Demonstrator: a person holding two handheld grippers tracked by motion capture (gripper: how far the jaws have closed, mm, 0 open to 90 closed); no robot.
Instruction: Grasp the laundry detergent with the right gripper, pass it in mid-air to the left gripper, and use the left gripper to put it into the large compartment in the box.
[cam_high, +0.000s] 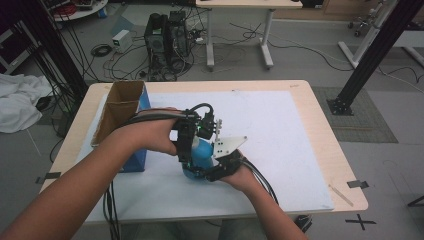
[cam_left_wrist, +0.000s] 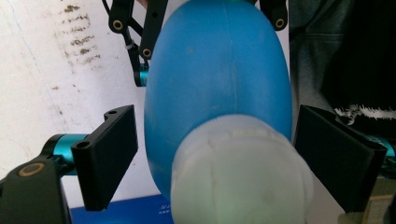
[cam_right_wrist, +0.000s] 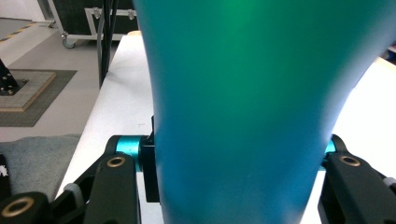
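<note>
A blue bottle (cam_high: 201, 152) with a white cap (cam_left_wrist: 240, 179) is held over the white mat near the table's front. In the left gripper view I look down on the cap, and the bottle (cam_left_wrist: 219, 74) runs away from me. My left gripper (cam_high: 192, 156) straddles the bottle's upper part. Its jaws stand open on either side, with a thin strip of mat showing beside the left one. My right gripper (cam_high: 206, 172) is shut on the bottle's lower body (cam_right_wrist: 243, 116), which presses against both jaws. The right gripper's fingers (cam_left_wrist: 149, 32) also show at the bottle's far end.
An open cardboard box with blue sides (cam_high: 120, 107) stands at the table's left, just behind my left forearm. The white mat (cam_high: 280, 130) covers most of the wooden table (cam_high: 345, 170). Cables trail off the front edge. Computer cases and cables sit on the floor beyond.
</note>
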